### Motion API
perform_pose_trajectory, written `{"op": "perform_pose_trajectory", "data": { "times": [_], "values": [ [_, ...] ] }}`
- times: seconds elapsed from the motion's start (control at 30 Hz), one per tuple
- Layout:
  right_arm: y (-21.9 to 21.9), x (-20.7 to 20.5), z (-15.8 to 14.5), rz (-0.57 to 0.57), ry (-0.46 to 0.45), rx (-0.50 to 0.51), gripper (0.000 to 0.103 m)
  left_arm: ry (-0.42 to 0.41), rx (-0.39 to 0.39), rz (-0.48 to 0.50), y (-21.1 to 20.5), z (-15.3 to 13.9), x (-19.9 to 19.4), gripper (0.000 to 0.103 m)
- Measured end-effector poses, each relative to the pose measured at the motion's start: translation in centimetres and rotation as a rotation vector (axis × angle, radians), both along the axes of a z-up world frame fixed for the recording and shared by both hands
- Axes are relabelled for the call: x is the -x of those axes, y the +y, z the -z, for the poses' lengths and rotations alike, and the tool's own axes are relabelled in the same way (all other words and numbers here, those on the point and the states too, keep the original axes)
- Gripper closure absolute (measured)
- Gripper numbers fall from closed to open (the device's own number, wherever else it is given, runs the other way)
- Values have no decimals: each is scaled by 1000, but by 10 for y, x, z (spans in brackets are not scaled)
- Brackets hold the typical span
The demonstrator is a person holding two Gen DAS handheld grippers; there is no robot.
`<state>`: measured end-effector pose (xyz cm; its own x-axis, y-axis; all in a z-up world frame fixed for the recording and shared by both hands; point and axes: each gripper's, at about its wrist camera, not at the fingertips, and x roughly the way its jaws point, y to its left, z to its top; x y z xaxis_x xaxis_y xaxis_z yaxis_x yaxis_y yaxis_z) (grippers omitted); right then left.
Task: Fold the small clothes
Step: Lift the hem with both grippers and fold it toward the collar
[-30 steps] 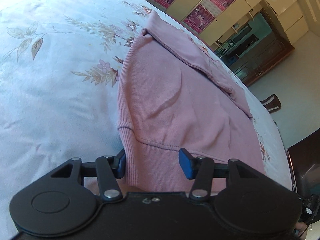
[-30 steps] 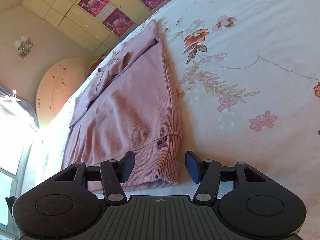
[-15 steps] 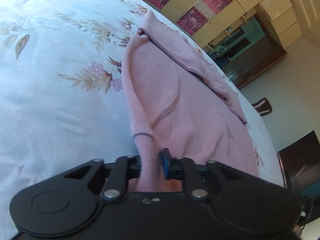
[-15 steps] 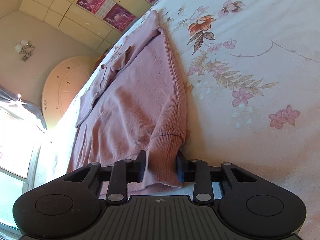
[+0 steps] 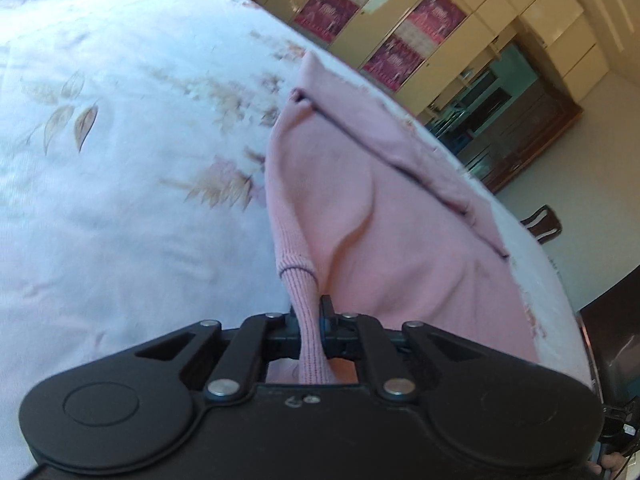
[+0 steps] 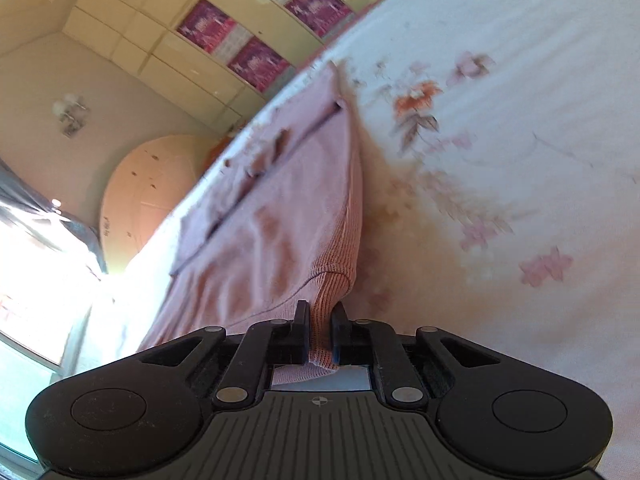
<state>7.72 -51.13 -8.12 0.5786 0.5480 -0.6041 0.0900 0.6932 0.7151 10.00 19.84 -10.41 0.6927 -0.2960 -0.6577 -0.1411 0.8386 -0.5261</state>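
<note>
A pink knitted sweater with a ribbed hem (image 5: pixel 384 216) lies spread flat on a white bedsheet printed with leaves and flowers (image 5: pixel 120 200), its collar end toward the cream wall cabinets hung with magenta posters (image 5: pixel 400 32) and its hem end nearest the cameras. The left gripper (image 5: pixel 310 330) is pressed together on one ribbed hem corner, the knit bunched into a narrow ridge between its black fingers (image 5: pixel 327 320). The right gripper (image 6: pixel 320 334) has the other hem corner (image 6: pixel 326 300) between its jaws, which are closing; the pads already squeeze the ribbing from both sides. The sleeves look already laid across the body near the collar, showing as dark fold lines, so the sideways folds seem done. What is left, as I judge it, is the lengthwise fold: lifting both pinched corners and carrying the hem up toward the collar, then smoothing the result.
</note>
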Motion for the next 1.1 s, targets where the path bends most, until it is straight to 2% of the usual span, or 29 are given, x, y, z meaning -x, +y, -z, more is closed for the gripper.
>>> {"op": "perform_pose_trajectory", "data": {
  "times": [0.17, 0.3, 0.37, 0.4, 0.5, 0.57, 0.67, 0.7, 0.73, 0.77, 0.8, 0.83, 0.87, 0.9, 0.97, 1.1],
  "values": [
    [-4, 2, -6, 17, -36, -12, 94, -46, 49, -35, 9, -6, 4, 98],
    [-6, -10, -33, 30, -117, -9, 94, -130, 56, -30, 9, -36, -10, 98],
    [-6, -24, -50, 40, -165, 16, 97, -164, 53, -35, 9, -52, -27, 98],
    [-6, -32, -59, 51, -184, 28, 103, -178, 59, -33, 11, -59, -38, 98],
    [-14, -70, -80, 96, -221, 9, 103, -200, 65, -13, 9, -76, -80, 98],
    [-14, -96, -89, 100, -216, 28, 103, -194, 40, 8, 2, -82, -108, 98],
    [-8, -114, -92, 15, -167, 61, 103, -159, 4, 44, -7, -81, -133, 98],
    [-5, -112, -87, -9, -134, 97, 97, -151, 0, 47, -9, -77, -134, 98],
    [-3, -104, -76, -14, -83, 139, 83, -141, 4, 44, -9, -71, -130, 98],
    [-4, -94, -66, -5, -61, 140, 36, -130, 15, 36, -9, -64, -125, 98],
    [-6, -78, -53, 4, -68, 113, 25, -114, 28, 24, -7, -54, -119, 98],
    [-7, -67, -41, -2, -46, 86, 26, -98, 34, 13, -7, -46, -112, 98],
    [-8, -58, -29, 7, -7, 58, 31, -78, 43, 3, -6, -37, -103, 98],
    [-10, -49, -16, 11, 27, -1, 43, -58, 56, -5, -4, -29, -95, 98],
    [-10, -36, 2, 22, 76, -68, 50, -29, 66, -19, -1, -17, -84, 98],
    [-2, -29, 13, 11, 58, -116, 51, -24, 99, -53, 6, -9, -70, 98]
  ]
}}
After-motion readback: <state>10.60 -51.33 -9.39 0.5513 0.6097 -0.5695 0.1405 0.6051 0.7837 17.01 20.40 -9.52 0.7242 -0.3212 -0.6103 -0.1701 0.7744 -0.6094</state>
